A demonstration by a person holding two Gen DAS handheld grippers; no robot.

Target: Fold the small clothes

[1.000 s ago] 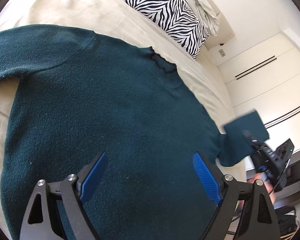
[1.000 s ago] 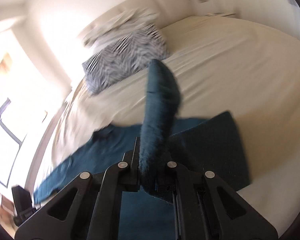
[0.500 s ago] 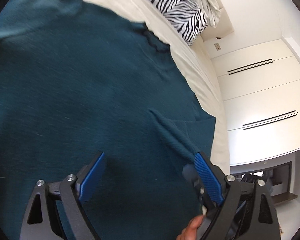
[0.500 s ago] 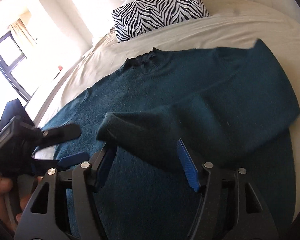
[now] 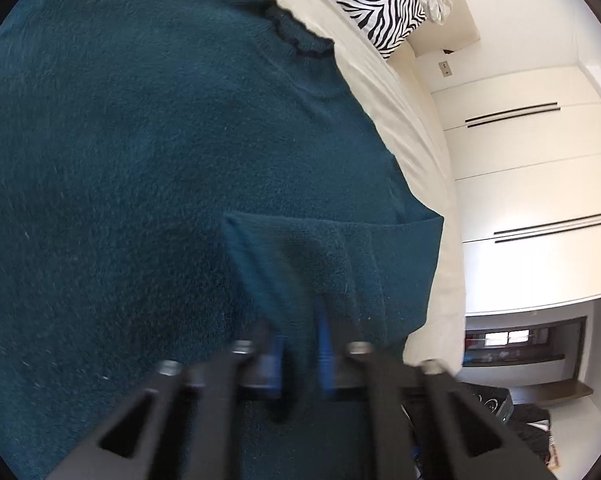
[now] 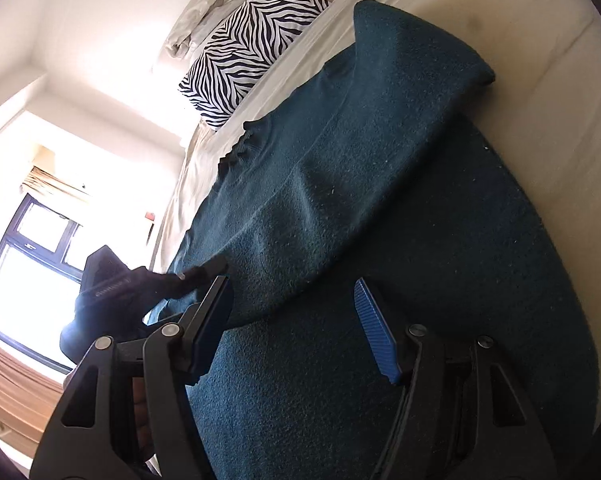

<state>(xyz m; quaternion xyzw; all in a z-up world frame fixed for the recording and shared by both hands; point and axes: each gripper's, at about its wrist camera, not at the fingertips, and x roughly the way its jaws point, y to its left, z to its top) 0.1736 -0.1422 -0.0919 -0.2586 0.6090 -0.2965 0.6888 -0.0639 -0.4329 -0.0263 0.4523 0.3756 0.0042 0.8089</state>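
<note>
- Your left gripper (image 5: 300, 354) is blurred in the left wrist view, so the exact edge of cloth between its blue pads is hard to make out; the fingers stand close together with a fold of the sleeve (image 5: 320, 264) pinched between them.
- In the right wrist view the left gripper (image 6: 148, 280) appears only as a dark shape against the bright window (image 6: 24, 264), and its tips are hidden by the cloth.
- The lower hem of the sweater (image 6: 380, 240) is cut off by the frame in both views, and its other sleeve is not to be seen.
- Half a second ago your left gripper was wide open above the sweater; now it has closed on the sleeve.
- Your right gripper (image 6: 296, 328) was open around the sleeve end then, and it stays open now, with nothing held between its pads.
- The sweater (image 5: 160, 180) is dark teal and fuzzy, with a small ruffled collar (image 5: 296, 36), and lies flat on the cream bed (image 6: 540, 92).
- One sleeve (image 6: 380, 140) is folded diagonally across the body, its fold at the shoulder standing up a little.
- A zebra pillow (image 6: 248, 56) lies beyond the collar.
</note>
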